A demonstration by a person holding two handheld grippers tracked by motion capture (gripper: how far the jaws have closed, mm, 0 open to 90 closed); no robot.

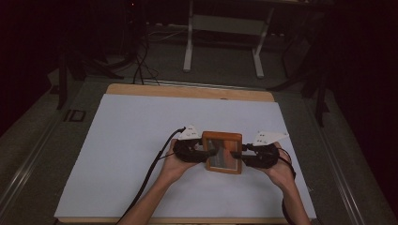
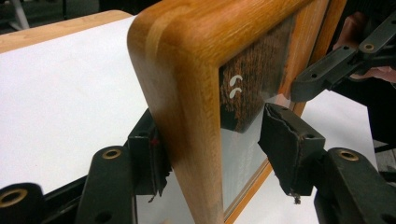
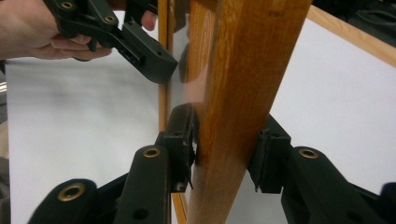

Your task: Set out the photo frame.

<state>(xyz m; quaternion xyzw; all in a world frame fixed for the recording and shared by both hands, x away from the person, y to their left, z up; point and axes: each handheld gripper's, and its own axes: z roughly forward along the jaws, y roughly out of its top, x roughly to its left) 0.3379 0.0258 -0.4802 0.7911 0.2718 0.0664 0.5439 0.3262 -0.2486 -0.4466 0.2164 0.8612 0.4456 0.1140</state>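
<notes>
A wooden picture frame (image 1: 223,152) with a glass front sits between both grippers, above the near middle of the white table (image 1: 141,140). My left gripper (image 1: 206,152) is shut on its left side. In the left gripper view the frame's rounded corner (image 2: 187,70) stands between the jaws of my left gripper (image 2: 215,149), one pad (image 2: 285,140) on the glass. My right gripper (image 1: 238,154) is shut on the frame's right side. In the right gripper view the wooden rail (image 3: 243,70) is pinched by my right gripper (image 3: 226,149). Each gripper view shows the other gripper across the glass.
A white sheet covers the table, with a bare wooden strip (image 1: 187,90) along the far edge. Beyond it are a dark floor, cables (image 1: 141,61) and the white legs of another table (image 1: 223,28). Open white surface lies to the left of and behind the frame.
</notes>
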